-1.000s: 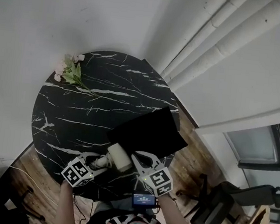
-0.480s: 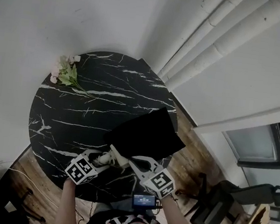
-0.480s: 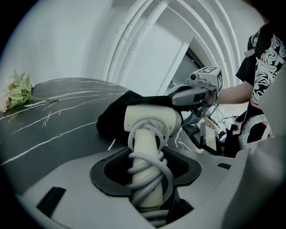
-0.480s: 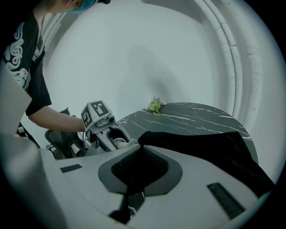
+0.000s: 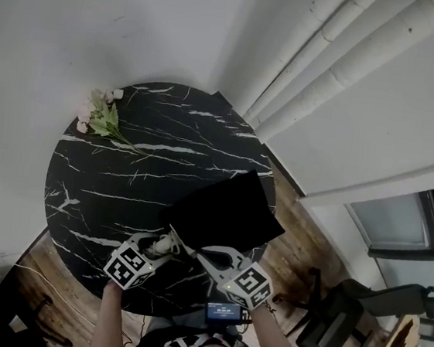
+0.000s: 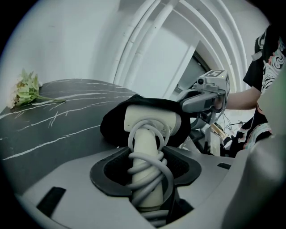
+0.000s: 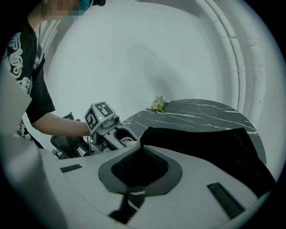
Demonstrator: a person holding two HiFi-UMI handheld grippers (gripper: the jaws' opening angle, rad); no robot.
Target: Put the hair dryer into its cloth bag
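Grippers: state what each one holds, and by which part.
Left gripper holds the hair dryer by its cord-wrapped handle; right gripper pinches the cloth bag at its near edge.

At the lower centre of the head view, the left forearm (image 5: 111,318) and right forearm (image 5: 281,346) are angling inward. The left gripper (image 5: 160,246) is clamping the hair dryer (image 6: 149,120); the right gripper (image 5: 195,248) is pinching the cloth bag (image 5: 228,209).
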